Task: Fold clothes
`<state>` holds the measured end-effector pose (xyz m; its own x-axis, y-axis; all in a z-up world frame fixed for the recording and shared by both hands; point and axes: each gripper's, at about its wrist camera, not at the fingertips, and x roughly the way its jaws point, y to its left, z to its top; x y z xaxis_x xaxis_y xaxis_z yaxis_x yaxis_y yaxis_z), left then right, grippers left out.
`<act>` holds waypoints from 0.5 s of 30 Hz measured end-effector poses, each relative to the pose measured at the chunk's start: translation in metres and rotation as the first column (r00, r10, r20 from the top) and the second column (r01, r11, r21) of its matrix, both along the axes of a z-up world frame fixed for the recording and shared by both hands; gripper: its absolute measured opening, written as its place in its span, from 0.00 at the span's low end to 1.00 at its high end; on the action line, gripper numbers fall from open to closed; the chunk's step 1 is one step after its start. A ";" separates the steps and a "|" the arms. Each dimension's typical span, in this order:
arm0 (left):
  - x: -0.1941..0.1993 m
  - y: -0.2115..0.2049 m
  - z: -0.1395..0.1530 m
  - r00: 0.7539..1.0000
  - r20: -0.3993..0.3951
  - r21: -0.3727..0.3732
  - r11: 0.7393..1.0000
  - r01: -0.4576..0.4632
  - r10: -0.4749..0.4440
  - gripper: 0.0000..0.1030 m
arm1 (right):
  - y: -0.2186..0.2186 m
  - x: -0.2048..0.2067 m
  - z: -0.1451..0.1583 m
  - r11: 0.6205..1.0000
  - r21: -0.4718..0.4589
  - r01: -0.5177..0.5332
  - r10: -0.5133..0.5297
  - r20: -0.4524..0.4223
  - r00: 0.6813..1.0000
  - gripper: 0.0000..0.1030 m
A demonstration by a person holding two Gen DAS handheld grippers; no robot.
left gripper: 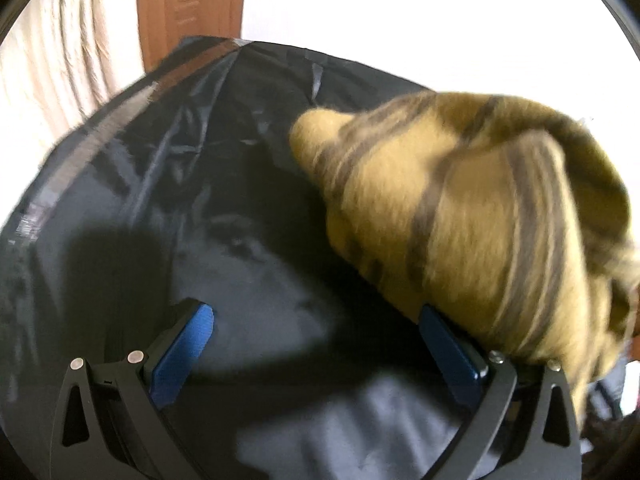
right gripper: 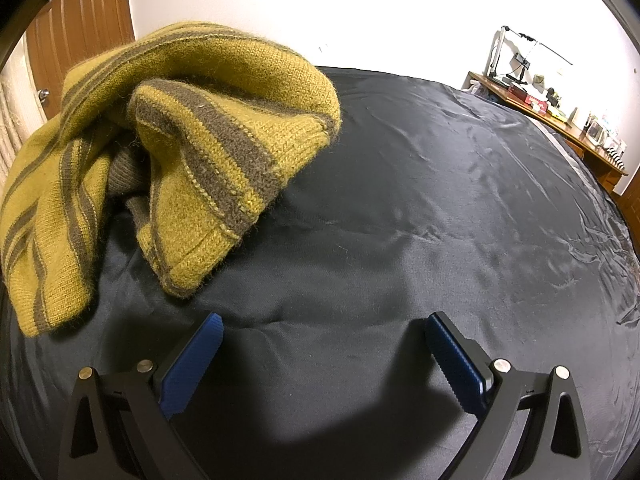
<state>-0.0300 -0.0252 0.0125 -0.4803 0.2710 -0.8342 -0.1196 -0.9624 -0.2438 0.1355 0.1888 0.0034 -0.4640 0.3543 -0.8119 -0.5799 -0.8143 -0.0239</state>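
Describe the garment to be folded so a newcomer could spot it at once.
A dark satin sheet covers the bed. Crumpled on it, towards the wooden door, lies a mustard-yellow knitted sweater. Its grey-brown stripes and fuzzy wool mark it out; it is the only garment visible.

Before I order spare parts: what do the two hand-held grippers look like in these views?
Both look alike. The left hand-held gripper and the right hand-held gripper each have two black angular finger frames with triangular cut-outs and round silver pins at the joints. The fingers carry blue ribbed pads. No cables, markings, hands or sleeves show.
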 end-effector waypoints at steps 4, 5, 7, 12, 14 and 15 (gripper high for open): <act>-0.010 -0.010 0.010 1.000 0.019 0.140 0.990 0.020 -0.023 1.00 | 0.000 0.001 0.000 1.000 0.000 0.001 -0.001 0.000 1.000 1.00; -0.012 -0.011 0.013 0.999 0.018 0.170 0.985 0.026 -0.030 1.00 | 0.000 0.001 0.000 1.000 0.000 0.001 -0.001 0.000 1.000 1.00; -0.016 -0.013 0.018 0.999 0.022 0.234 0.972 0.033 -0.039 1.00 | 0.000 0.001 0.000 1.000 0.000 0.001 -0.001 0.000 1.000 1.00; -0.027 -0.012 0.026 0.998 0.043 0.374 0.927 0.034 -0.054 1.00 | -0.001 0.001 0.000 1.000 0.000 0.003 -0.003 0.000 1.000 1.00; -0.031 -0.006 0.026 0.996 0.054 0.394 0.919 0.038 -0.065 1.00 | -0.001 0.001 0.000 1.000 0.000 0.003 -0.003 0.000 1.000 1.00; -0.031 -0.003 0.025 0.996 0.058 0.400 0.916 0.042 -0.071 1.00 | -0.001 0.001 0.000 1.000 0.000 0.003 -0.003 -0.001 1.000 1.00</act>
